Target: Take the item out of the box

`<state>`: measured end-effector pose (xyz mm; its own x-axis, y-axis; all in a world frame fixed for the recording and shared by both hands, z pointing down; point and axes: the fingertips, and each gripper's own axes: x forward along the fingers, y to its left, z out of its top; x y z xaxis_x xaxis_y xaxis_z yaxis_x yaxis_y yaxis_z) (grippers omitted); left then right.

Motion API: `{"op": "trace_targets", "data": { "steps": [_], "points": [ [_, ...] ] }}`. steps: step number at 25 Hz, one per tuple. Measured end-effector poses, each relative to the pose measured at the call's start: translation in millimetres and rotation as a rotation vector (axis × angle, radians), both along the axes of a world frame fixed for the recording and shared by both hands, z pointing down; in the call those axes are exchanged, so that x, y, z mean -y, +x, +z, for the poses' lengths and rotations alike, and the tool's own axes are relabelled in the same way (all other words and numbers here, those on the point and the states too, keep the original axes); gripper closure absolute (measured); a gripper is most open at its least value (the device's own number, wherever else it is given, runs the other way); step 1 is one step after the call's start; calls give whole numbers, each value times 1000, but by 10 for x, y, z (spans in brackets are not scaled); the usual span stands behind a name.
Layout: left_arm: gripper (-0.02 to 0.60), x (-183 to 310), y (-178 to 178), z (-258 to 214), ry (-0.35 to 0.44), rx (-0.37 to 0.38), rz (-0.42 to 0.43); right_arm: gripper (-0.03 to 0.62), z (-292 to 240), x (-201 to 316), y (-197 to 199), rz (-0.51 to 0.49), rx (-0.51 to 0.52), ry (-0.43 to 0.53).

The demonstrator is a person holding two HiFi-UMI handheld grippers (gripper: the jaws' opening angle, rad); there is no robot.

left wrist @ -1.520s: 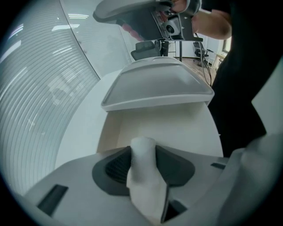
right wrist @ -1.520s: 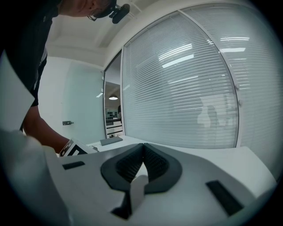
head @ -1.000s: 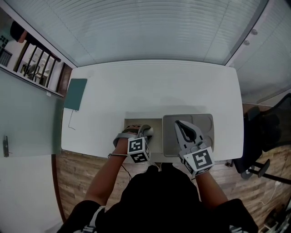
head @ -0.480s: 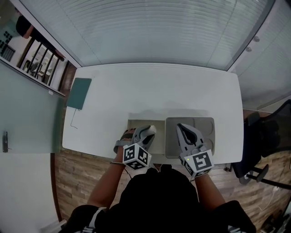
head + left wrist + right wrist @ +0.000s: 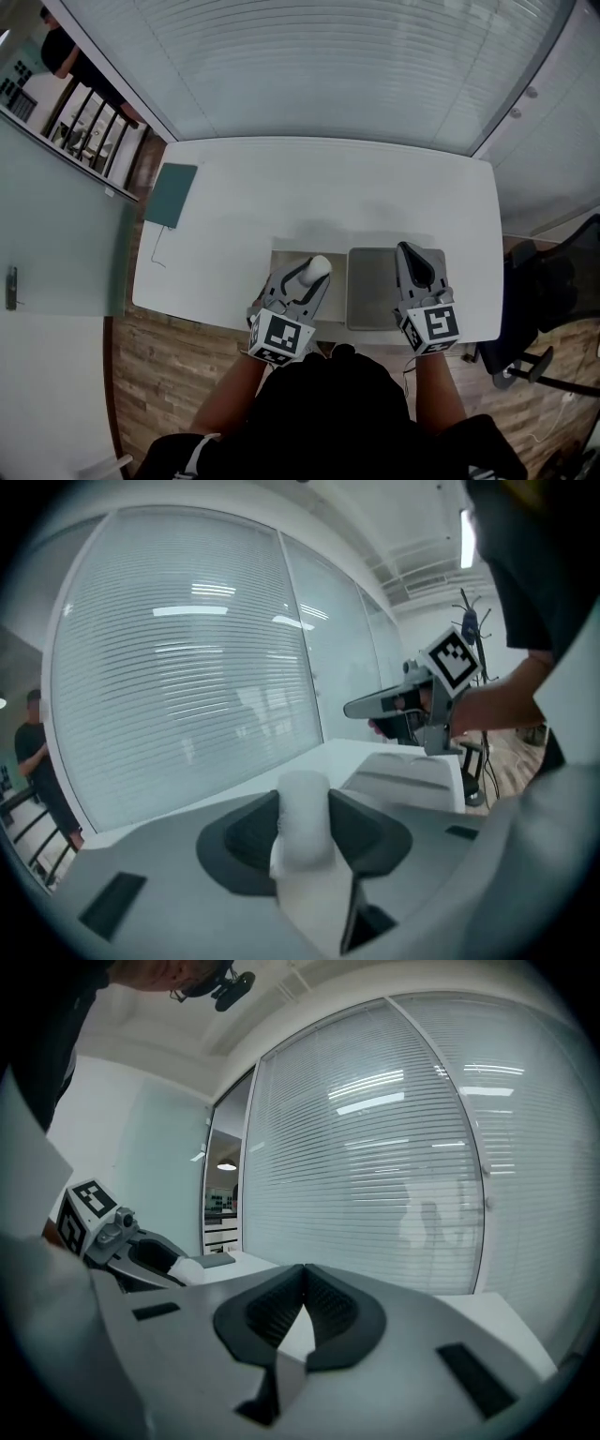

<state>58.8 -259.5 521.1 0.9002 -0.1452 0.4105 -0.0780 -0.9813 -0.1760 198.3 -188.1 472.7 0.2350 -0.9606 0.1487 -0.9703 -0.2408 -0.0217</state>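
In the head view a shallow beige box (image 5: 282,260) lies near the table's front edge, with a grey tray-like lid (image 5: 371,292) right beside it. My left gripper (image 5: 313,274) hangs over the box, shut on a white, roll-shaped item (image 5: 320,265). The left gripper view shows that white item (image 5: 304,829) pinched upright between the dark pads (image 5: 367,829). My right gripper (image 5: 409,253) is over the lid's right part, jaws shut and empty. In the right gripper view its tips (image 5: 302,1299) meet with nothing between them.
The white table (image 5: 319,187) stretches away from me. A teal notebook (image 5: 171,195) with a thin cable lies at its far left. A black chair (image 5: 553,281) stands off the right end. Blinds behind glass run along the far side.
My left gripper has risen out of the box and drifted right, with the white item in it. My right gripper has moved from the lid's middle to its right side.
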Motion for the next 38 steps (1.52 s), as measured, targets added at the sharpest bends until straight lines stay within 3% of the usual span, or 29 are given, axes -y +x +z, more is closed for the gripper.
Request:
{"op": "trace_targets", "data": {
  "steps": [6,12,17,21,25,38],
  "points": [
    [406,73,-125,-356,-114,-187,-97,588,-113,51,-7,-13,-25,12],
    [407,232,-265,-695,-137,-370,-180,588,-239,194,-292,-71,-62,32],
    [407,303,-343,-771,-169,-401,-196,588,-345,270,-377,-97,-108,40],
    [407,306,-376,-884,-141,-430,-175,589,-373,262,-364,-90,-119,34],
    [407,300,-394,-882,-152,-405,-191,591,-391,256,-418,-100,-136,22],
    [407,235,-390,-860,-151,-428,-186,589,-510,225,-531,-109,-154,63]
  ]
}}
